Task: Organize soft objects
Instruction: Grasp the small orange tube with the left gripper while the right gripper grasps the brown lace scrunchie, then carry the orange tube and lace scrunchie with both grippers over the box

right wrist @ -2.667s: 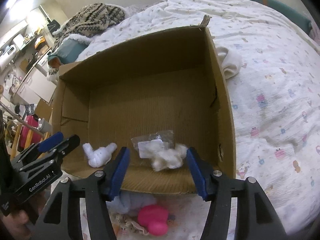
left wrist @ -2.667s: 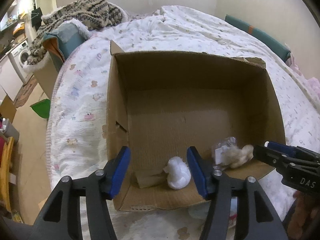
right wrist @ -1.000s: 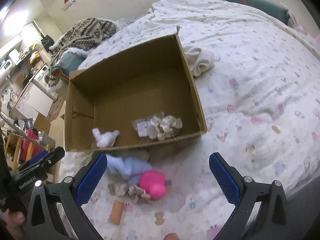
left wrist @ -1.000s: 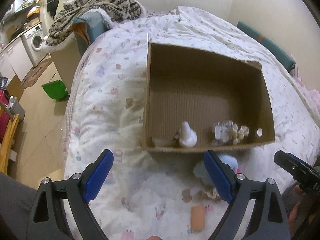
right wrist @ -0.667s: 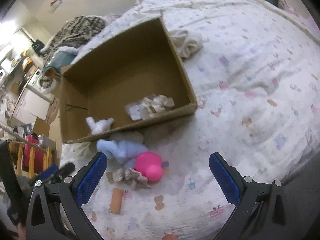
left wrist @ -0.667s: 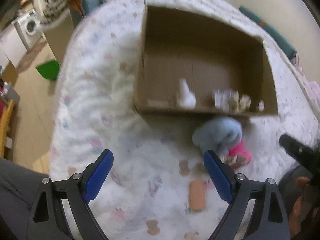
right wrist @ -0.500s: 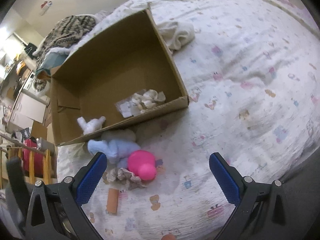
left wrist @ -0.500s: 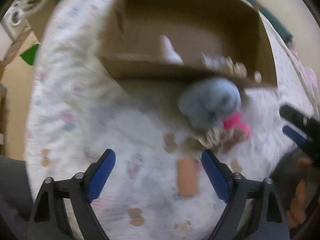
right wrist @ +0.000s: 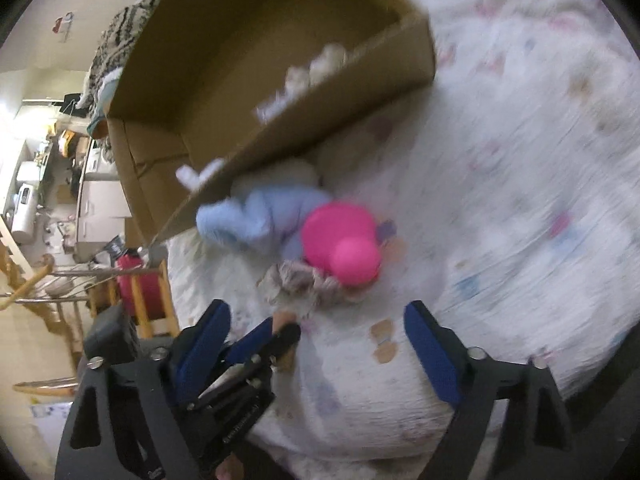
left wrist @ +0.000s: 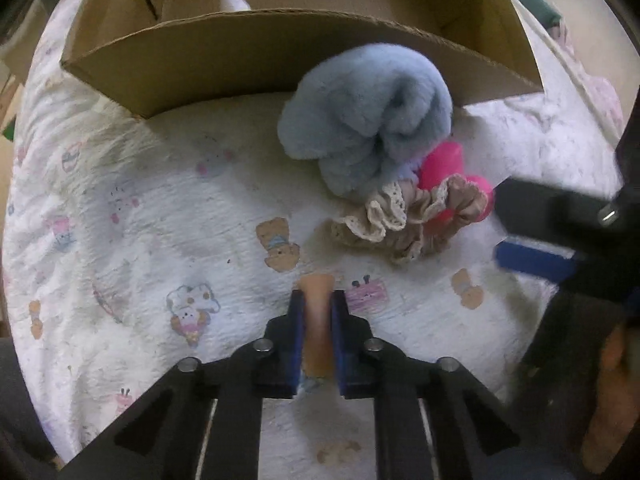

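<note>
My left gripper (left wrist: 316,300) points steeply down at the bed and is shut on a small peach foam roll (left wrist: 316,320). Just beyond it lie a beige lace scrunchie (left wrist: 404,220), a pink round toy (left wrist: 440,164) and a light blue plush (left wrist: 368,120), which leans on the front wall of the cardboard box (left wrist: 240,48). My right gripper (right wrist: 318,344) hovers in front of the scrunchie (right wrist: 304,280) and the pink toy (right wrist: 340,240). Its jaws are wide and closing, with only quilt and the left gripper's tip (right wrist: 280,336) between them.
The box holds a white plush (right wrist: 196,174) and a bag of cream pieces (right wrist: 316,68). The patterned white quilt (left wrist: 140,220) covers the bed. The bed's edge drops off at the left toward a red item and wooden furniture (right wrist: 140,288).
Both grippers have come down from above the box toward the quilt in front of it. The left one has shut on the peach roll. The right one's jaws have narrowed a little.
</note>
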A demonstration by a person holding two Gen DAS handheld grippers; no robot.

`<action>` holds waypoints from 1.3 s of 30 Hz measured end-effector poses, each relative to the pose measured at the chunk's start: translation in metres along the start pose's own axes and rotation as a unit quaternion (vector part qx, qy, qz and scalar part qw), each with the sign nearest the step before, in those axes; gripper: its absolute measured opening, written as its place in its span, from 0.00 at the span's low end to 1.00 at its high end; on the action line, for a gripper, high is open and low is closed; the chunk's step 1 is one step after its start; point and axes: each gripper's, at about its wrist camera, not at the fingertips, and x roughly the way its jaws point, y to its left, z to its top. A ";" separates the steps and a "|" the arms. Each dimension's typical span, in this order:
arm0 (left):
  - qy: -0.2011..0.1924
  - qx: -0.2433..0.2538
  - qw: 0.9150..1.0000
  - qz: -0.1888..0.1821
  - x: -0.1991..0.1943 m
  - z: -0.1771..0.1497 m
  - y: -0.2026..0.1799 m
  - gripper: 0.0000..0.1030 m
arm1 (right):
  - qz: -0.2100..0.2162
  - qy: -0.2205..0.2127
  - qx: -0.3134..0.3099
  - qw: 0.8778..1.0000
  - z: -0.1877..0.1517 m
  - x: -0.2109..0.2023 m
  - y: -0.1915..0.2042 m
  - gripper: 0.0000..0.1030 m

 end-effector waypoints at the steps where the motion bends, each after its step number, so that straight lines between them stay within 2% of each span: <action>1: -0.001 -0.002 1.000 -0.002 -0.002 0.000 0.001 0.07 | 0.006 0.005 0.006 1.000 0.000 0.004 0.000 0.89; 5: -0.015 -0.010 1.000 0.003 -0.013 0.003 0.006 0.05 | 0.028 0.009 0.032 0.999 0.002 0.017 -0.001 0.89; 9: -0.049 -0.027 0.998 0.023 -0.032 0.003 0.020 0.05 | 0.028 0.006 0.056 0.998 0.004 0.032 0.001 0.75; 11: -0.064 -0.039 0.997 0.029 -0.041 0.004 0.029 0.05 | 0.018 0.001 0.056 0.998 0.003 0.037 0.003 0.63; 12: -0.071 -0.045 0.996 0.033 -0.046 0.004 0.033 0.05 | 0.013 0.000 0.056 0.998 0.002 0.039 0.004 0.54; 17: -0.094 -0.063 0.993 0.040 -0.059 0.006 0.045 0.05 | 0.000 -0.015 0.060 0.998 0.003 0.036 0.002 0.26; 18: -0.095 -0.065 0.993 0.041 -0.060 0.005 0.046 0.05 | -0.005 -0.018 0.054 0.998 0.003 0.035 0.004 0.16; 19: -0.096 -0.067 0.992 0.042 -0.061 0.007 0.047 0.05 | -0.009 -0.021 0.045 0.999 0.002 0.033 0.007 0.10; 22: -0.097 -0.072 0.992 0.043 -0.062 0.014 0.046 0.05 | -0.012 -0.029 0.020 0.999 -0.004 0.027 0.017 0.10; 30: -0.121 -0.085 0.988 0.044 -0.079 0.005 0.058 0.05 | 0.007 -0.051 -0.051 0.997 -0.028 -0.004 0.050 0.10; 39: -0.162 -0.073 0.983 0.046 -0.105 0.003 0.050 0.05 | 0.012 -0.111 -0.098 0.989 -0.033 -0.055 0.051 0.10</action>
